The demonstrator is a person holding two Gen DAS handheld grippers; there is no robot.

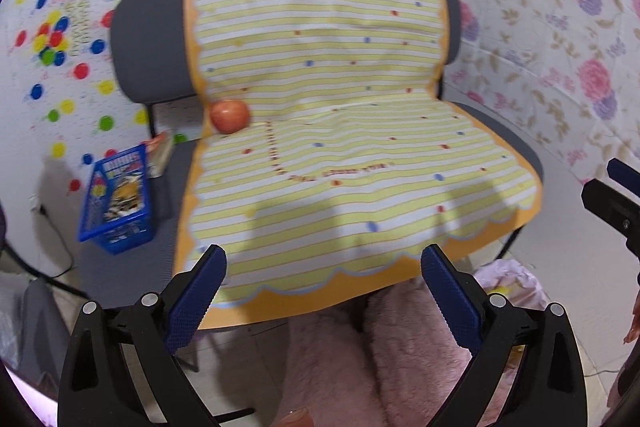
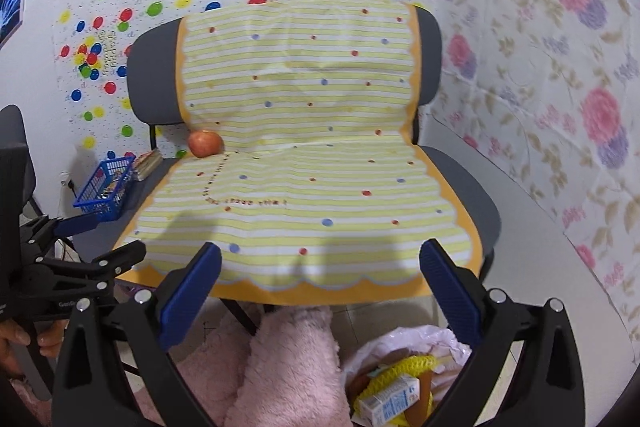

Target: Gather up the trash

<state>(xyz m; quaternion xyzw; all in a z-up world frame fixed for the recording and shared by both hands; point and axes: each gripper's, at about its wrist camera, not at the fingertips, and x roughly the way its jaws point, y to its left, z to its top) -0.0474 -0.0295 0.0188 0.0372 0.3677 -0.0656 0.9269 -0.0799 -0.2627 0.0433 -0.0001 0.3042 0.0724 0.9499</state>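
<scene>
A grey chair (image 1: 152, 39) (image 2: 464, 183) is draped with a yellow striped cloth (image 1: 340, 155) (image 2: 304, 187). An apple (image 1: 229, 116) (image 2: 205, 143) sits at the back left of the seat. My left gripper (image 1: 324, 287) is open and empty, just in front of the seat's front edge. My right gripper (image 2: 320, 283) is open and empty, also at the front edge. A bag with trash (image 2: 400, 379), holding a yellow net and a small carton, sits on the floor below the right gripper; its edge shows in the left wrist view (image 1: 512, 283).
A blue basket (image 1: 118, 203) (image 2: 106, 187) filled with wrappers stands on the floor left of the chair. Pink fluffy legs (image 1: 384, 355) (image 2: 280, 367) are below the grippers. Patterned sheets cover the wall behind. The left gripper also shows in the right wrist view (image 2: 100, 239).
</scene>
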